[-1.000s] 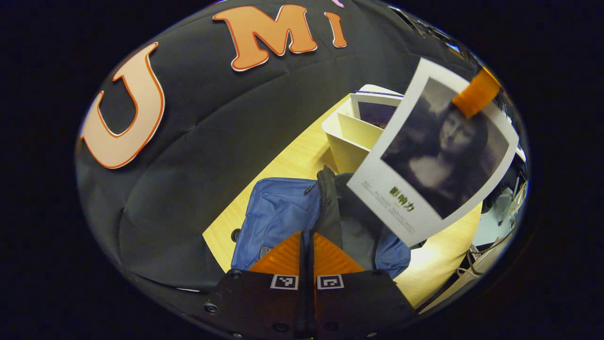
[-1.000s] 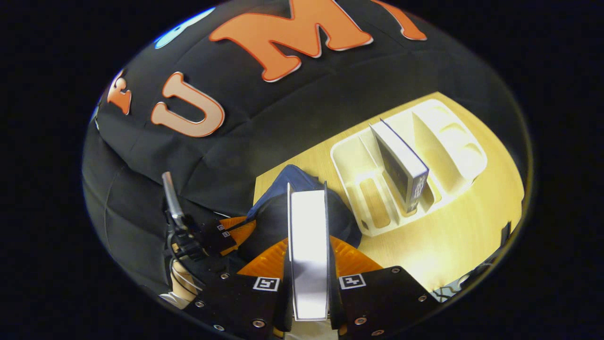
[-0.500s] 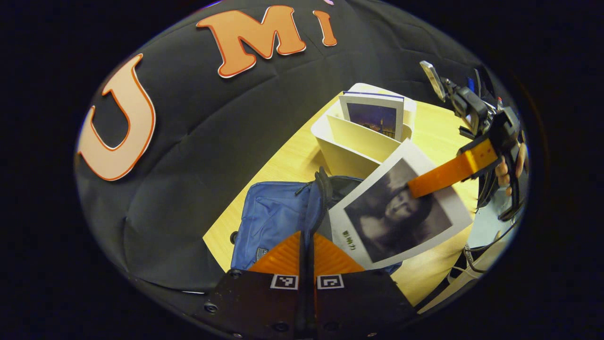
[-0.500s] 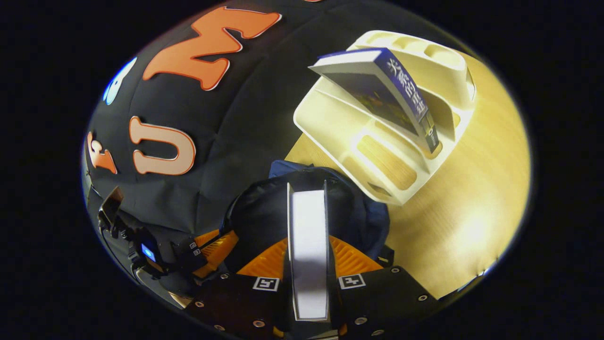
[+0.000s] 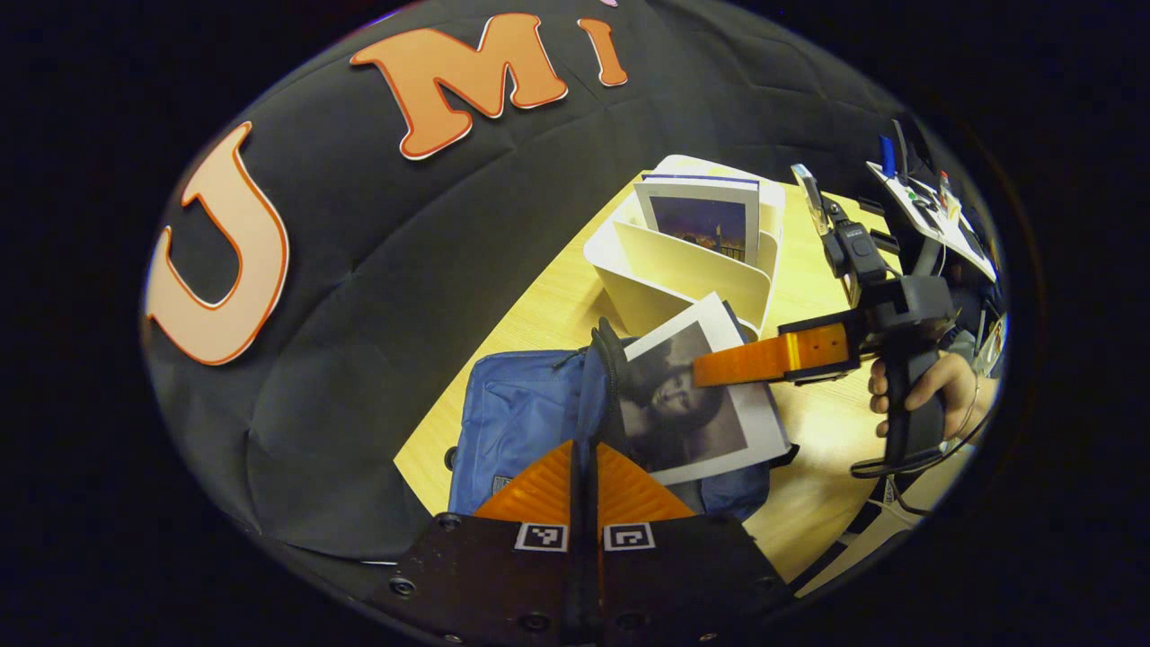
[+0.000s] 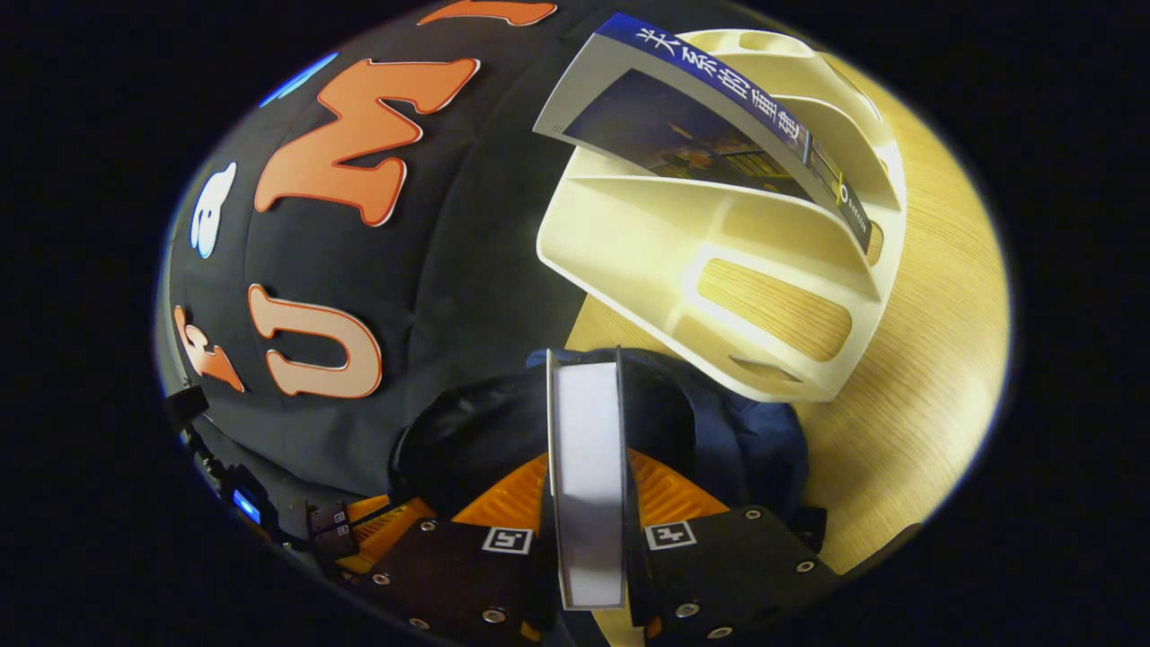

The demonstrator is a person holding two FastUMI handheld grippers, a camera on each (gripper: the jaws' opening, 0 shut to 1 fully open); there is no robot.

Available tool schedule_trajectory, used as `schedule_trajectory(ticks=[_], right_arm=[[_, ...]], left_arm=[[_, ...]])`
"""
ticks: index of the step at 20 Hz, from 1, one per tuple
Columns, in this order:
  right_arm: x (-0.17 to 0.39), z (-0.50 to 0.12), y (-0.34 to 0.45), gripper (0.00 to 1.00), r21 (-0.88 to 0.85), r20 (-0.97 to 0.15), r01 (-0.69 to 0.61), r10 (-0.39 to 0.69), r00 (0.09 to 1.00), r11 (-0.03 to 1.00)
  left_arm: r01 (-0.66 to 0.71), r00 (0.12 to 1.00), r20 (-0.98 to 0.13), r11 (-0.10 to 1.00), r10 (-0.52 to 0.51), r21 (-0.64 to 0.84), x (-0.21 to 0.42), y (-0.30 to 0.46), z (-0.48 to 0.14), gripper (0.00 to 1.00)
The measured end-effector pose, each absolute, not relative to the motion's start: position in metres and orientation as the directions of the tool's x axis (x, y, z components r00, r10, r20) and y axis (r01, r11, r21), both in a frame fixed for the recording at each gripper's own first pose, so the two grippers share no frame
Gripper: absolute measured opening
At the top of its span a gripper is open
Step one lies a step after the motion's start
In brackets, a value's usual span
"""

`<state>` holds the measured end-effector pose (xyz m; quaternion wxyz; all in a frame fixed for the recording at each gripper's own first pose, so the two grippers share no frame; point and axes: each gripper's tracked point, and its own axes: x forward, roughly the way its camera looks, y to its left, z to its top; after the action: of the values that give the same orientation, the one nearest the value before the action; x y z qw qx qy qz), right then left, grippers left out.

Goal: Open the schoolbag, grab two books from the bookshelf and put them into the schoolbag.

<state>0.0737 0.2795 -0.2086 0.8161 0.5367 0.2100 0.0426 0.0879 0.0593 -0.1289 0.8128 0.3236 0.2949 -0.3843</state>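
two flat fingers of right gripper (image 6: 588,467) clamped on glossy rectangular book (image 5: 687,395); left gripper (image 5: 584,472) fingers together over soft schoolbag (image 5: 517,422)

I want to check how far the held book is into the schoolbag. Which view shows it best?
The left gripper view: the book's cover and lower edge at the schoolbag's opening. The right gripper view shows its page edge.

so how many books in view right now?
2. One book is gripped by the right tongs at the mouth of the schoolbag; the other book stands in the bookshelf. More may be hidden.
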Motion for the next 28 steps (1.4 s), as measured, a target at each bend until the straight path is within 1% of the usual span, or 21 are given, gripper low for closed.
schedule_trajectory(ticks=[3,6,10,11,12,13,14,15,16,17,18,20,21,22,23,24,25,28], right_arm=[[0.082,-0.214,0.298,0.31,0.895,-0.305,0.158,0.312,0.9,0.417],[0.086,-0.221,0.319,0.31,0.865,-0.332,0.151,0.32,0.887,0.479],[0.093,-0.226,0.338,0.31,0.856,-0.347,0.157,0.321,0.881,0.493],[0.095,-0.226,0.342,0.42,0.854,-0.354,0.164,0.32,0.879,0.493],[0.096,-0.229,0.346,0.31,0.85,-0.365,0.171,0.325,0.872,0.498],[0.095,-0.233,0.348,0.32,0.844,-0.386,0.187,0.327,0.863,0.502],[0.095,-0.237,0.349,0.21,0.843,-0.401,0.2,0.335,0.852,0.5],[0.094,-0.242,0.351,0.35,0.834,-0.427,0.22,0.341,0.837,0.506],[0.09,-0.249,0.349,0.37,0.813,-0.466,0.248,0.334,0.819,0.526],[0.086,-0.254,0.346,0.43,0.792,-0.503,0.28,0.32,0.803,0.543],[0.084,-0.26,0.346,0.46,0.771,-0.534,0.303,0.309,0.787,0.561],[0.077,-0.259,0.348,0.61,0.748,-0.57,0.321,0.315,0.759,0.581],[0.075,-0.257,0.352,0.75,0.745,-0.581,0.322,0.331,0.743,0.584],[0.074,-0.253,0.354,0.8,0.744,-0.588,0.323,0.343,0.733,0.585],[0.075,-0.25,0.355,0.9,0.738,-0.596,0.325,0.346,0.725,0.591],[0.073,-0.248,0.354,0.94,0.733,-0.599,0.318,0.347,0.722,0.602],[0.07,-0.247,0.352,0.97,0.725,-0.604,0.316,0.345,0.718,0.612],[0.064,-0.245,0.344,0.97,0.715,-0.621,0.32,0.354,0.699,0.622]], left_arm=[[0.82,0.53,-0.723,0.484,-0.443,0.306,0.088,0.056,-0.125,0.0],[0.83,0.521,-0.72,0.471,-0.459,0.3,0.085,0.05,-0.122,0.01],[0.835,0.516,-0.713,0.463,-0.474,0.296,0.083,0.047,-0.118,0.0],[0.837,0.514,-0.713,0.462,-0.477,0.294,0.082,0.046,-0.12,0.0],[0.838,0.511,-0.715,0.46,-0.478,0.292,0.081,0.046,-0.119,0.01],[0.839,0.51,-0.716,0.461,-0.477,0.29,0.081,0.047,-0.119,0.01],[0.839,0.507,-0.719,0.463,-0.475,0.285,0.08,0.048,-0.12,0.0],[0.839,0.505,-0.72,0.467,-0.476,0.279,0.08,0.05,-0.122,0.01],[0.839,0.503,-0.721,0.47,-0.477,0.274,0.08,0.05,-0.122,0.0],[0.838,0.503,-0.722,0.473,-0.475,0.273,0.08,0.05,-0.123,0.0],[0.838,0.503,-0.722,0.474,-0.475,0.272,0.08,0.051,-0.123,0.0],[0.84,0.498,-0.724,0.475,-0.478,0.264,0.078,0.051,-0.125,0.0],[0.84,0.497,-0.724,0.475,-0.478,0.263,0.078,0.051,-0.125,0.0],[0.838,0.499,-0.724,0.477,-0.476,0.265,0.078,0.052,-0.125,0.01],[0.838,0.501,-0.722,0.477,-0.477,0.267,0.079,0.051,-0.125,0.0],[0.836,0.503,-0.722,0.48,-0.475,0.267,0.079,0.052,-0.125,0.01],[0.834,0.505,-0.721,0.483,-0.475,0.267,0.079,0.052,-0.125,0.01],[0.829,0.512,-0.719,0.491,-0.47,0.269,0.08,0.055,-0.125,0.0]])
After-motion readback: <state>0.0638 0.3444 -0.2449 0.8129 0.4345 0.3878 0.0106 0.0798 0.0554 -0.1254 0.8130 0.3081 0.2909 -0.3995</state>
